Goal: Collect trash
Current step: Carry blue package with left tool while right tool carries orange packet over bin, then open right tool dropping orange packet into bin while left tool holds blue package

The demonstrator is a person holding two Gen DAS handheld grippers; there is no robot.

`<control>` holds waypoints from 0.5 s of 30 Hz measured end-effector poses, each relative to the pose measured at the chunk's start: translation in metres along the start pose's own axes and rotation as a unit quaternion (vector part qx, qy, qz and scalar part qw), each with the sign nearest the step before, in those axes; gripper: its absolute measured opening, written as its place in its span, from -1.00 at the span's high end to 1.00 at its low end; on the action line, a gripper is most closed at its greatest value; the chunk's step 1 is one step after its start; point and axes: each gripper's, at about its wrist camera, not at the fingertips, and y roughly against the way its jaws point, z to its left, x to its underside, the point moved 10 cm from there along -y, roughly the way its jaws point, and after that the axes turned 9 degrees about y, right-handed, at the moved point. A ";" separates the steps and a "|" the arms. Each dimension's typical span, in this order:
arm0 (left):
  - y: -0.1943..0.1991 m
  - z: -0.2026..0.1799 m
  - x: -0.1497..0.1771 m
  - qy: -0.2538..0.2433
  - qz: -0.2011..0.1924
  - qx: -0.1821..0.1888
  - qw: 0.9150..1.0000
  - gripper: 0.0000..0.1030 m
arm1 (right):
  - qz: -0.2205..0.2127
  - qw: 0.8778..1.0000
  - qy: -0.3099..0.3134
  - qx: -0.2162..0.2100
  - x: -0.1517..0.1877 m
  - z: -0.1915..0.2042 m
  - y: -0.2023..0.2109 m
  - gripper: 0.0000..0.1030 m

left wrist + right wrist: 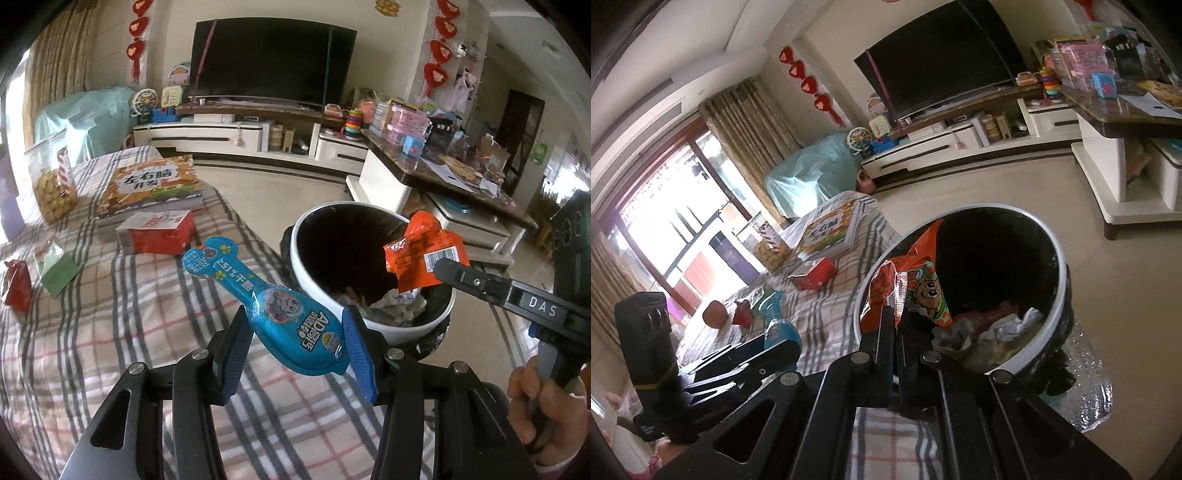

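holding a blue snack pack (295,325) between the pads of my left gripper (295,347), low in the frame; my right gripper (897,325) pinches an orange wrapper (905,291) over the trash bin (314,288), right of centre.

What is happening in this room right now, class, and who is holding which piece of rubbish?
A person is collecting trash with two handheld grippers. The right gripper is clamped on an orange snack wrapper held over the open white trash bin, which already has crumpled paper inside. The left gripper holds a blue bone-shaped snack package above the plaid-covered surface beside the bin. Neither item is dropped yet.
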 end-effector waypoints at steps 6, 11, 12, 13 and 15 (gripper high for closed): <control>-0.007 -0.010 -0.003 -0.006 0.002 0.006 1.000 0.07 | -0.002 1.000 -0.007 0.007 -0.002 -0.012 0.001 0.98; -0.018 -0.018 -0.007 -0.014 0.005 0.011 1.000 0.07 | -0.003 1.000 -0.013 0.012 -0.006 -0.024 0.001 0.98; -0.020 -0.020 -0.008 -0.016 0.005 0.011 1.000 0.07 | -0.003 1.000 -0.014 0.012 -0.006 -0.026 0.001 0.98; -0.022 -0.023 -0.009 -0.019 0.006 0.012 1.000 0.07 | -0.003 1.000 -0.015 0.014 -0.007 -0.029 0.001 0.98; -0.027 -0.027 -0.011 -0.023 0.007 0.013 1.000 0.07 | -0.002 1.000 -0.016 0.016 -0.007 -0.032 0.001 0.98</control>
